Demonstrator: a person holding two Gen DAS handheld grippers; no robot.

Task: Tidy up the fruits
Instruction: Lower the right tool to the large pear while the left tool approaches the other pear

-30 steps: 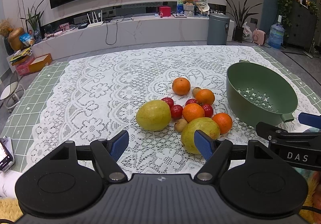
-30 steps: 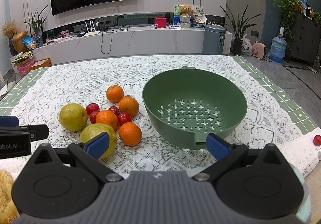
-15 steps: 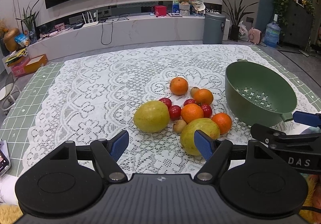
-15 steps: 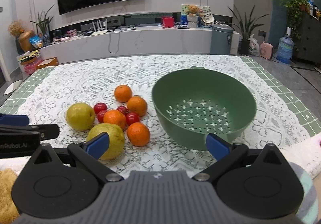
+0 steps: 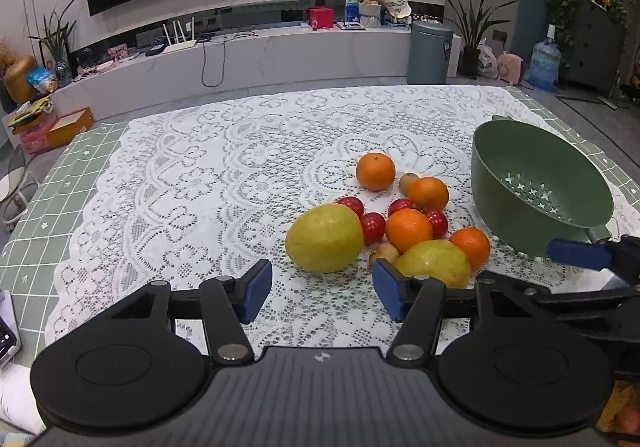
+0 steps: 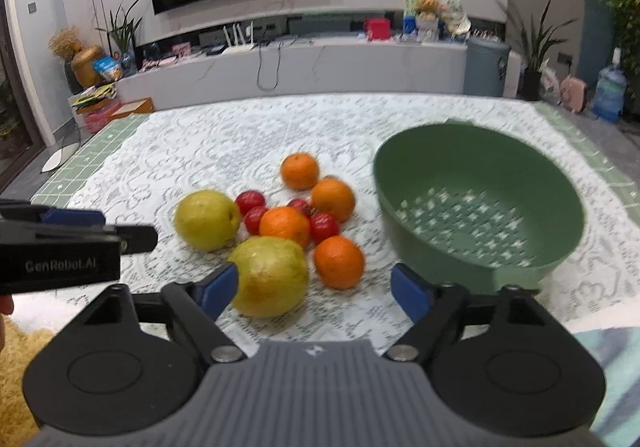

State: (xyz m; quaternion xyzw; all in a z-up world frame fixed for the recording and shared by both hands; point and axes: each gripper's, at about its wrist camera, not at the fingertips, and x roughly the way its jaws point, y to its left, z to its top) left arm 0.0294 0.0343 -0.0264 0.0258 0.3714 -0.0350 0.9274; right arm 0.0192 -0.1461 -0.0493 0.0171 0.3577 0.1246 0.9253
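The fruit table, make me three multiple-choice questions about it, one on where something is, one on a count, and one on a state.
1. Where do the fruits lie relative to the green colander?
A. inside it
B. on the lace cloth beside it
C. under it

2. How many oranges are there?
A. two
B. four
C. six

3. What is in the colander?
A. nothing
B. an orange
C. tomatoes

Key:
1 B, the pile sits on the cloth, left of the colander in both views.
2 B, four orange fruits show among the red tomatoes and the two big yellow-green fruits.
3 A, its perforated bottom is bare.
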